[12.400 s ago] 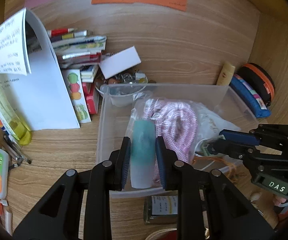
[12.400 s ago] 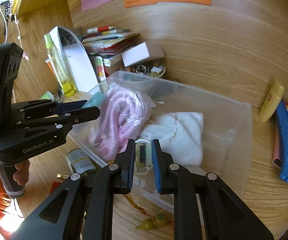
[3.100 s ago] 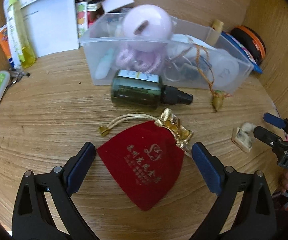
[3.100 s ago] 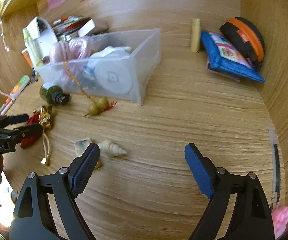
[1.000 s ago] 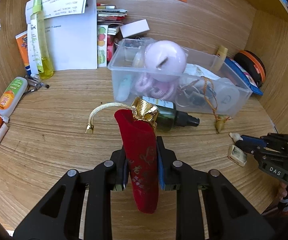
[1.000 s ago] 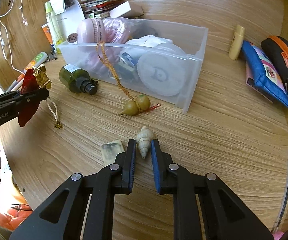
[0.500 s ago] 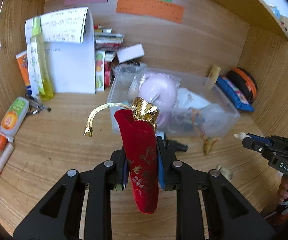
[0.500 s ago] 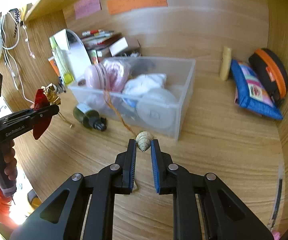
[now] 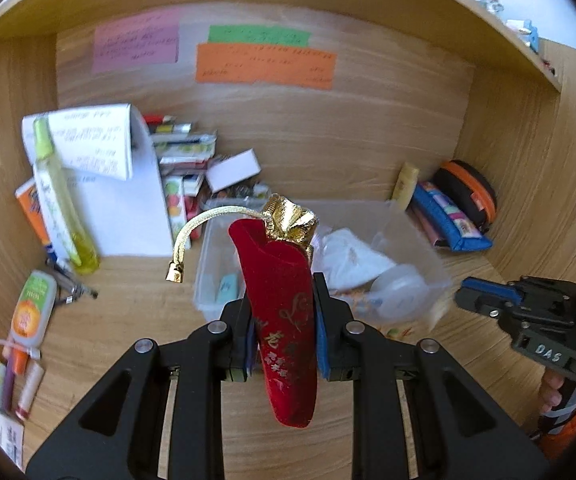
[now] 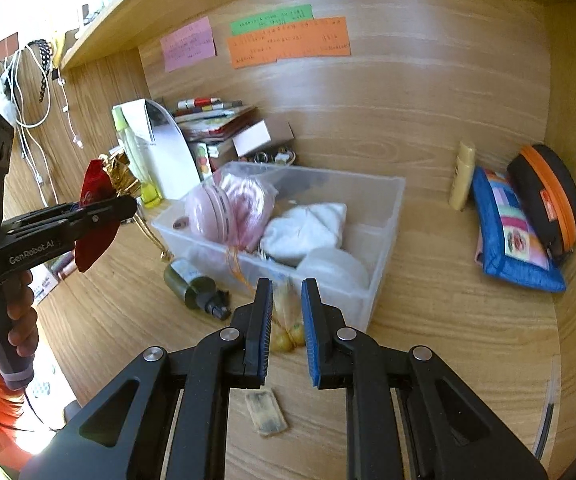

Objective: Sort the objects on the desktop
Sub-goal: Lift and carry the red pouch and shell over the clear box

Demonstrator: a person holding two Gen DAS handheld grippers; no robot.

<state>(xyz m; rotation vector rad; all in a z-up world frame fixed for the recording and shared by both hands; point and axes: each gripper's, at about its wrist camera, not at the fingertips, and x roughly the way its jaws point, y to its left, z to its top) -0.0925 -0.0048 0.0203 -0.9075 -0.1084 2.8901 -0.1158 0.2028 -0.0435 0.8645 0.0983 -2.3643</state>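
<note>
L gripper [image 9: 281, 316] clenched on red velvet pouch [image 9: 283, 312], held in air just front of clear bin [image 10: 384, 216]. R gripper [image 10: 287, 316] jaws narrowly apart; blurred pale thing btwn them, contact unclear, can't tell if gripped.

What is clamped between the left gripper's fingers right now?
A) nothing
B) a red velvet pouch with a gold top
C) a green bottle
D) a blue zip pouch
B: the left gripper is shut on the red velvet pouch, held up in front of the clear bin.
</note>
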